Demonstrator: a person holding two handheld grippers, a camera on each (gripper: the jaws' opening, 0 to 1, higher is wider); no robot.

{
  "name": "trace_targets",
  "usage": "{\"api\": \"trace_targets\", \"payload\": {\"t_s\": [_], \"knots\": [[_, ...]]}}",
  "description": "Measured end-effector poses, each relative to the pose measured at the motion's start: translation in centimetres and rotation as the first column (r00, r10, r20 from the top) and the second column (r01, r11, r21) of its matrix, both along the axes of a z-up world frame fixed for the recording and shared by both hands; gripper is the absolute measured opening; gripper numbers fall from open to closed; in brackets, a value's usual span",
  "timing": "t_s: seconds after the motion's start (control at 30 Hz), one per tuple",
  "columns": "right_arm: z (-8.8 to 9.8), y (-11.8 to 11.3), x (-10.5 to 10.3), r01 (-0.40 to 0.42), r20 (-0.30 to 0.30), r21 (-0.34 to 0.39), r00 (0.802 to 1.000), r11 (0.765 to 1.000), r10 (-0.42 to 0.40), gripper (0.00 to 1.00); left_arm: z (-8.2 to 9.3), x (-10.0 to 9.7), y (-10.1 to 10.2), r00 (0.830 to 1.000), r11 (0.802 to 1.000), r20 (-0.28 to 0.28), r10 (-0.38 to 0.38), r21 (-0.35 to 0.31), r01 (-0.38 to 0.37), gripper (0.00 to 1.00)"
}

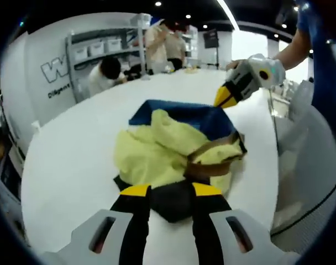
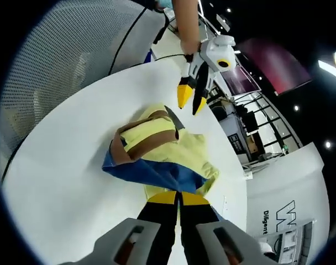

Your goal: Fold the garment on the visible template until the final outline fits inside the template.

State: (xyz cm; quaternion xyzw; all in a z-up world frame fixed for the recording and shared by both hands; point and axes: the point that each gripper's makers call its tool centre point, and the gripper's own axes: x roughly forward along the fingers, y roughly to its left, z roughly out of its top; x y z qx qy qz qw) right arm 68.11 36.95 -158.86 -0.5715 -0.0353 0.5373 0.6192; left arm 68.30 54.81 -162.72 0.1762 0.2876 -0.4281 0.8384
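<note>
Garment: crumpled yellow garment with brown straps on blue template, centre of white counter | Left hand-held gripper: jaws spread apart, dark fabric edge between tips, grip cannot be told | Right hand-held gripper: jaws nearly together at garment's near edge, hold cannot be told.
</note>
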Motion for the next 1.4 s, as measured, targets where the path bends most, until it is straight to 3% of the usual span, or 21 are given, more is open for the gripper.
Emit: {"api": "trace_targets", "payload": {"t_s": [0.07, 0.2, 0.37, 0.57, 0.83, 1.07, 1.3, 1.4], "knots": [[0.3, -0.2, -0.1, 0.009, -0.001, 0.001, 1.0, 1.0, -0.009, 0.0, -0.9, 0.3, -0.6, 0.998, 0.998, -0.026, -0.056, 0.036, 0.057, 0.25], [0.8, -1.1, -0.3, 0.039, 0.003, 0.0, 0.999, 0.999, -0.039, 0.0, -2.2, 1.6, -0.7, 0.994, 0.994, -0.053, -0.092, 0.056, 0.095, 0.24], [1.2, -2.1, -0.3, 0.074, 0.006, -0.006, 0.997, 0.997, -0.074, 0.0, -2.7, 2.6, -0.7, 0.99, 0.989, -0.07, -0.126, 0.074, 0.131, 0.23], [0.9, -2.8, -0.2, 0.108, 0.008, -0.017, 0.994, 0.994, -0.108, 0.0, -3.8, 1.9, -0.4, 0.967, 0.961, -0.13, -0.218, 0.144, 0.236, 0.22], [0.4, -3.2, -0.2, 0.139, -0.008, -0.017, 0.99, 0.99, -0.139, 0.0, -4.4, 1.2, -0.5, 0.955, 0.939, -0.169, -0.246, 0.202, 0.277, 0.19], [0.4, -3.3, -0.3, 0.153, -0.014, -0.004, 0.988, 0.988, -0.153, 0.0, -4.5, 1.2, 0.3, 0.959, 0.934, -0.155, -0.237, 0.237, 0.269, 0.04], [0.7, -3.3, -0.2, 0.169, -0.021, 0.016, 0.985, 0.985, -0.169, 0.0, -3.7, 1.0, 0.2, 0.966, 0.933, -0.116, -0.23, 0.256, 0.253, 0.03], [1.5, -3.3, 0.1, 0.203, -0.033, 0.054, 0.979, 0.978, -0.201, 0.0, -2.3, 1.0, 0.6, 0.977, 0.946, -0.071, -0.201, 0.244, 0.213, 0.01]]}}
